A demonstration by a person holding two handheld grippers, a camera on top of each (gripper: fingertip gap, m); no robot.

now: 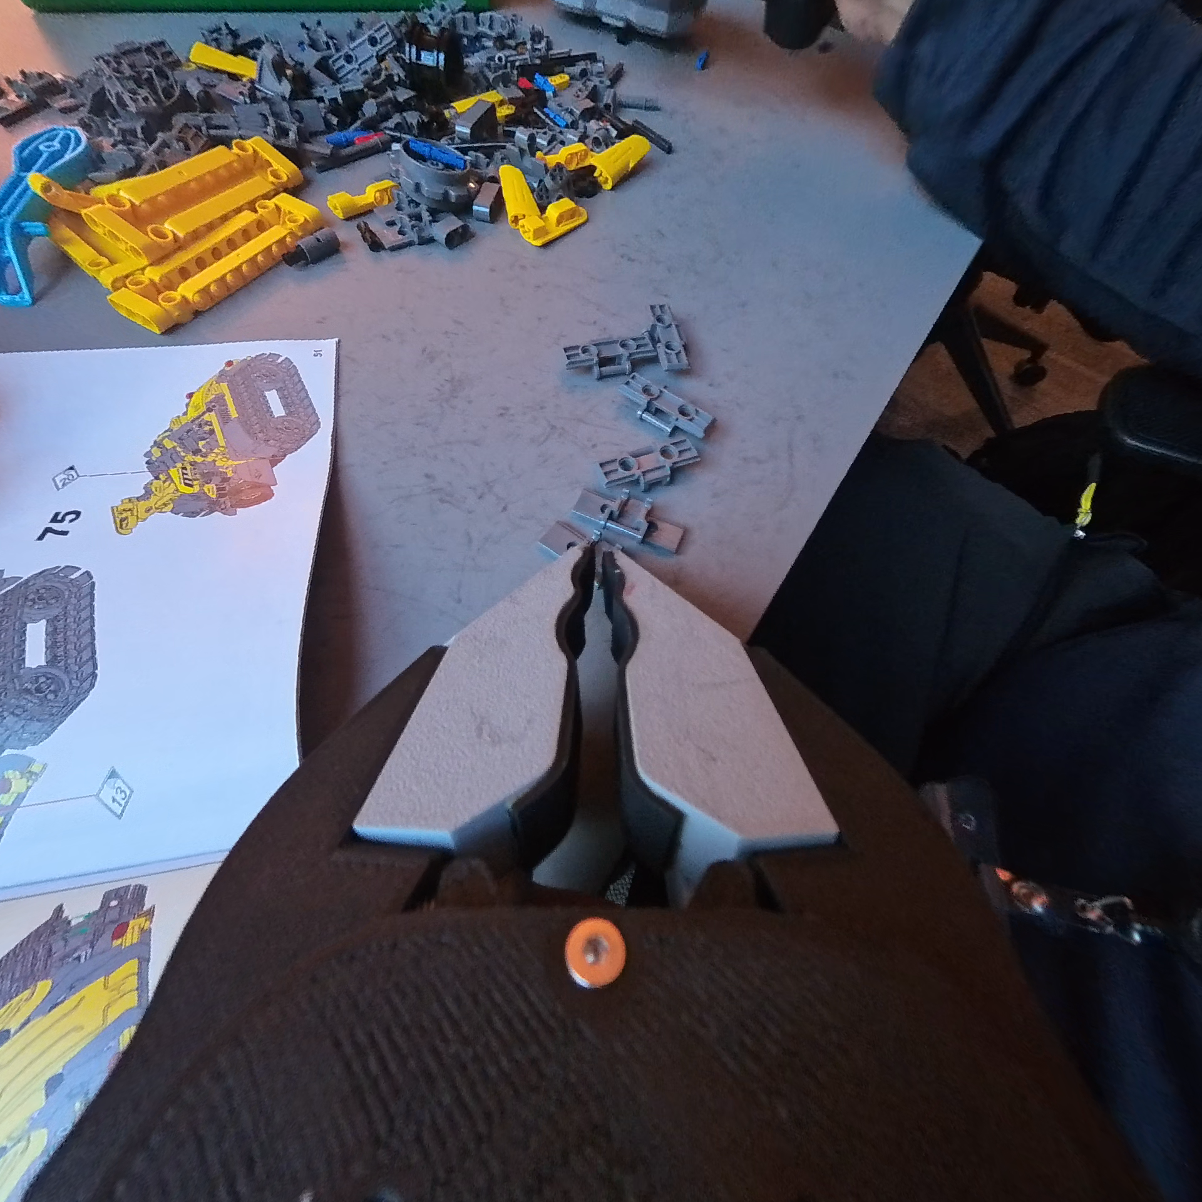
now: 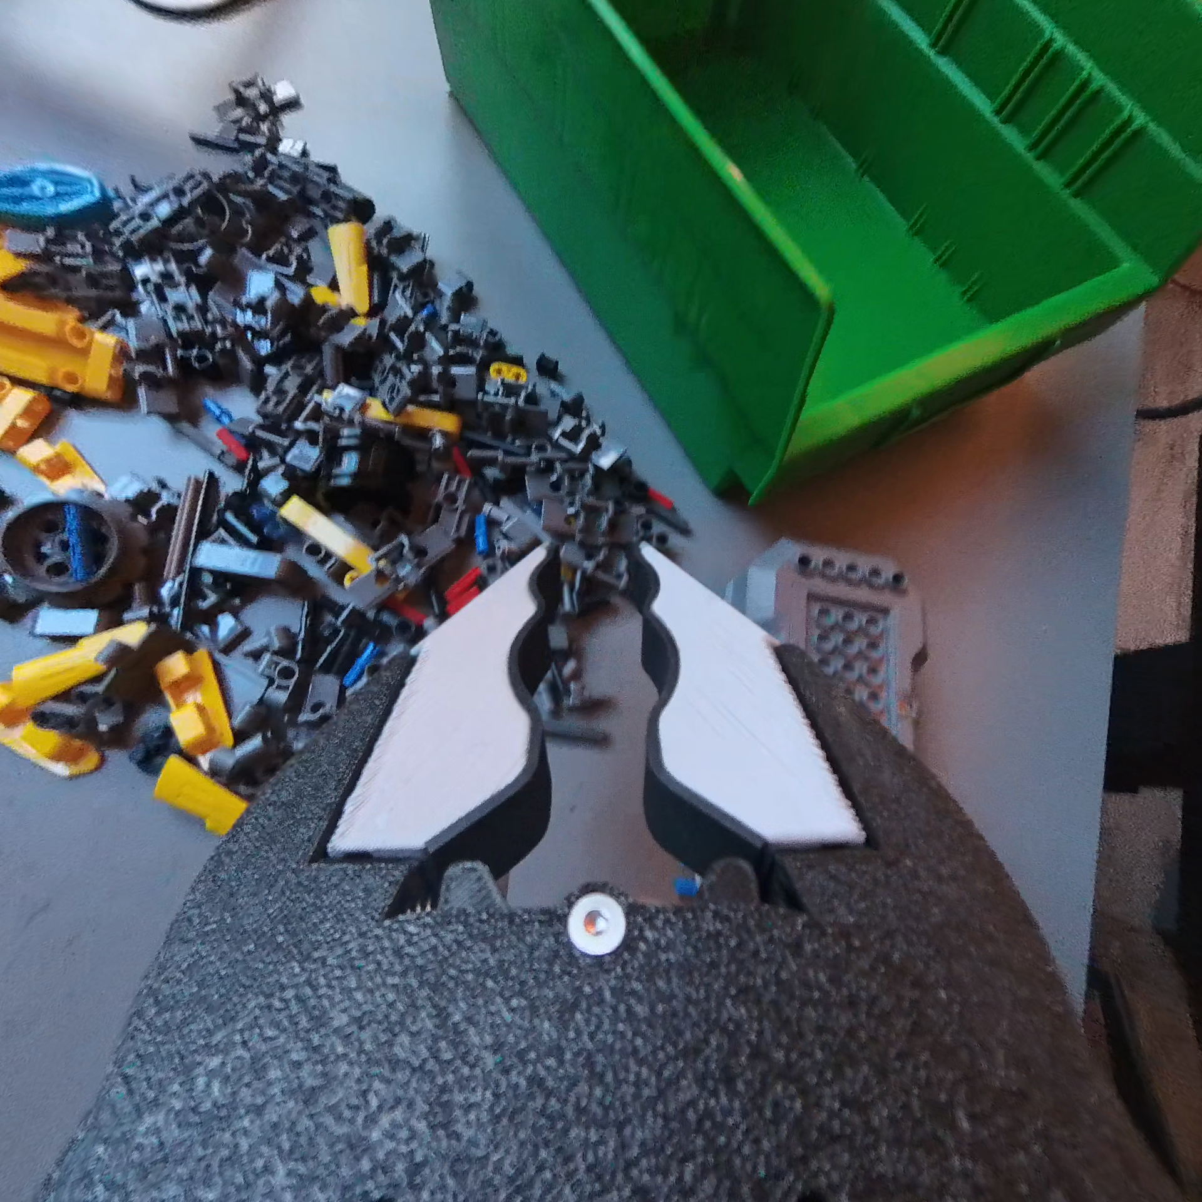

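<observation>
two grippers: left (image 1: pixel 597 553) pinches grey track link (image 1: pixel 611 523); right (image 2: pixel 593 566) gapes over brick pile (image 2: pixel 338 416).

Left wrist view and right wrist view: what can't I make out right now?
- Left wrist view: left gripper fingertips cover the nearest grey track link; grip unclear.
- Left wrist view: instruction booklet cut off by the left edge.
- Right wrist view: brick pile motion-blurred; small parts indistinct.
- Right wrist view: grey studded plate partly behind right gripper.
</observation>
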